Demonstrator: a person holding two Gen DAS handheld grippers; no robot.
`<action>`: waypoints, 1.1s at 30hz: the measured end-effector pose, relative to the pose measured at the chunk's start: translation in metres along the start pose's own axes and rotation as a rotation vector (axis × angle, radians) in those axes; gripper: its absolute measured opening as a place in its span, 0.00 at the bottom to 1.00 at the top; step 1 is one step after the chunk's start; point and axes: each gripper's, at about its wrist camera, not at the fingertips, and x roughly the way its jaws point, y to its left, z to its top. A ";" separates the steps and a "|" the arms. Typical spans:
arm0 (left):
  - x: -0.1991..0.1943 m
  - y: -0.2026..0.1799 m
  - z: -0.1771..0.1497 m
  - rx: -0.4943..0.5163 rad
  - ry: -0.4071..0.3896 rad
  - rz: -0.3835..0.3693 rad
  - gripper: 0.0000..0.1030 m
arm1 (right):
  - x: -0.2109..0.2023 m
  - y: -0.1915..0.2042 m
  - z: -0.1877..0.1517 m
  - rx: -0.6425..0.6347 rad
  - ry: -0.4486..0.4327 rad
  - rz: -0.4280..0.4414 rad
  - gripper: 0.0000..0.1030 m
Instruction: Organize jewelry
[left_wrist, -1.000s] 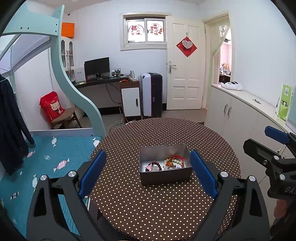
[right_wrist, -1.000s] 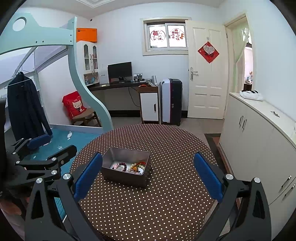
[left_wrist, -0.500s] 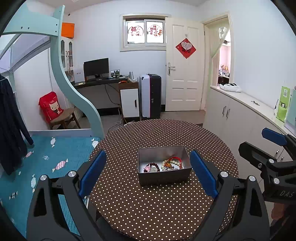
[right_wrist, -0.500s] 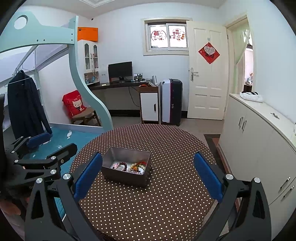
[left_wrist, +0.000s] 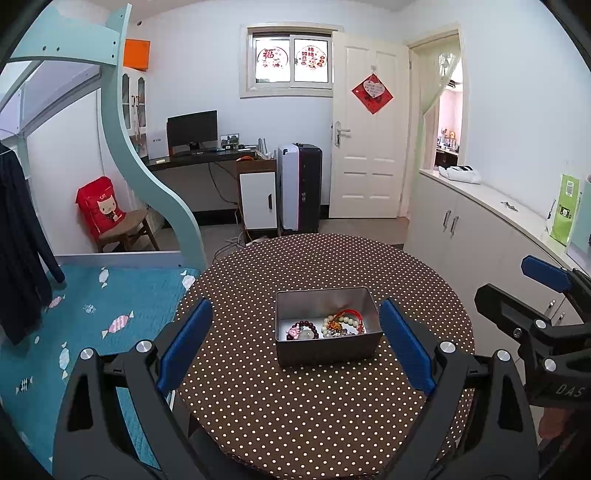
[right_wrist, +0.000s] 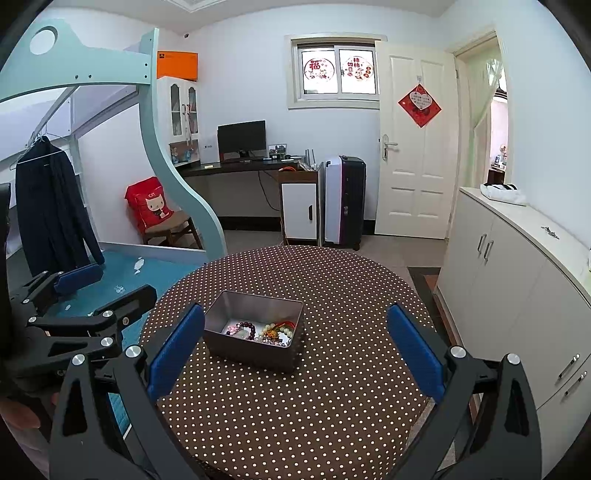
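Observation:
A grey metal tin (left_wrist: 327, 354) (right_wrist: 255, 354) stands on the round polka-dot table (left_wrist: 325, 413) (right_wrist: 332, 406). Inside lie a dark bead bracelet (left_wrist: 304, 326) (right_wrist: 245, 328), a pale bead bracelet with a red cord (left_wrist: 343, 322) (right_wrist: 279, 331) and small charms. My left gripper (left_wrist: 295, 349) is open and empty, held above the table with the tin between its blue fingers. My right gripper (right_wrist: 295, 350) is open and empty, the tin near its left finger. Each gripper shows at the edge of the other's view.
A white cabinet (right_wrist: 517, 295) runs along the right of the table. A bed with a teal cover (left_wrist: 74, 325) and a curved teal ladder frame (left_wrist: 155, 184) stand to the left. A desk, a suitcase and a door are at the far wall.
Both grippers have shifted slightly; the tin sits a little lower and more central in the left wrist view. Both stay open and empty.

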 end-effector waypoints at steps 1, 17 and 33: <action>0.002 0.001 0.000 -0.003 0.004 0.003 0.89 | 0.001 0.000 0.000 -0.002 0.001 -0.001 0.93; 0.126 0.094 -0.024 -0.107 0.264 0.198 0.89 | 0.113 -0.067 -0.033 0.099 0.232 -0.237 0.93; 0.308 0.137 -0.043 -0.141 0.418 0.142 0.90 | 0.271 -0.116 -0.058 0.196 0.474 -0.249 0.94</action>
